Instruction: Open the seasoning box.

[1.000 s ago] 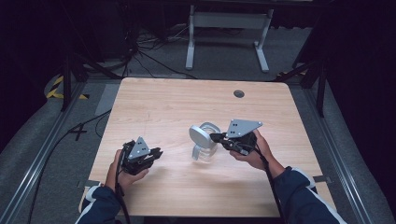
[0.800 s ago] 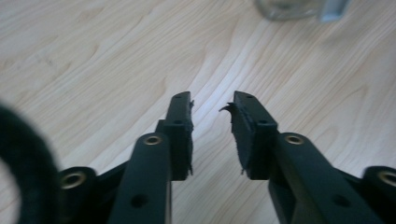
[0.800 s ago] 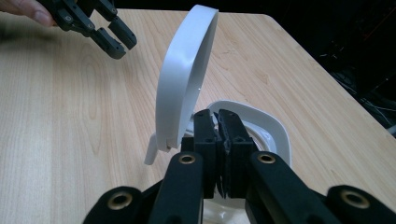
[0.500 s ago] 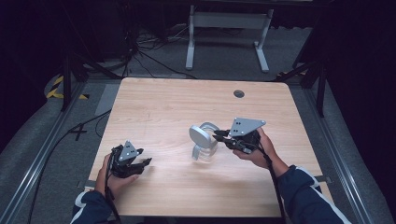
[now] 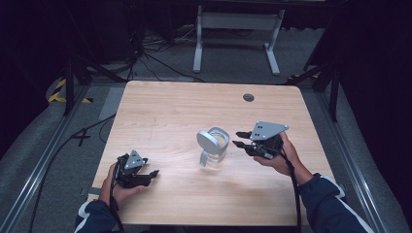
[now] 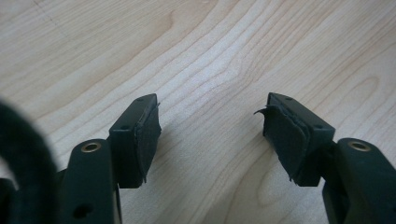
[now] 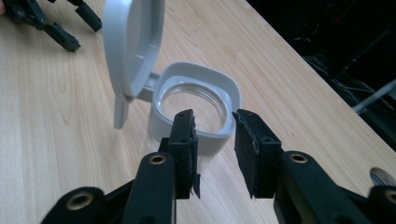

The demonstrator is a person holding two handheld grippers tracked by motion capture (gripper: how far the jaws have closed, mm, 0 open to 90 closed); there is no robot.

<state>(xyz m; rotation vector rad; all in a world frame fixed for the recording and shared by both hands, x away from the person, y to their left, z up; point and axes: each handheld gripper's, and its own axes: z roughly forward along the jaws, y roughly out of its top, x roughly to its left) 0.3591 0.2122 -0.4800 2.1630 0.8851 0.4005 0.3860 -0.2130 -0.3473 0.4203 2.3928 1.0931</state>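
A wide wooden counter (image 5: 165, 111) carries one thing, a clear jar (image 5: 213, 156) with a grey square collar, and it stands a little right of the middle, nearer to the person's side. Its grey lid (image 5: 208, 141) is hinged and stands open, almost upright, on the side of the jar that faces the left hand. The right tongs (image 5: 241, 139) are held just beside the jar on its right, and their jaws point toward it. In the right gripper view the right tongs (image 7: 213, 122) are parted with nothing between them, and the near rim of the collar (image 7: 219, 132) sits right behind the gap; the pictures do not tell whether a jaw touches it. The raised lid (image 7: 133, 42) lies to the far left in that view, beyond the mouth of the jar. The left tongs (image 5: 151, 174) rest low at the near left of the counter, well apart from the jar, and they are also spread and empty over bare wood (image 6: 212, 119). So the right hand is much nearer, and any coming move on the jar probably belongs to it, going straight forward toward the rim.
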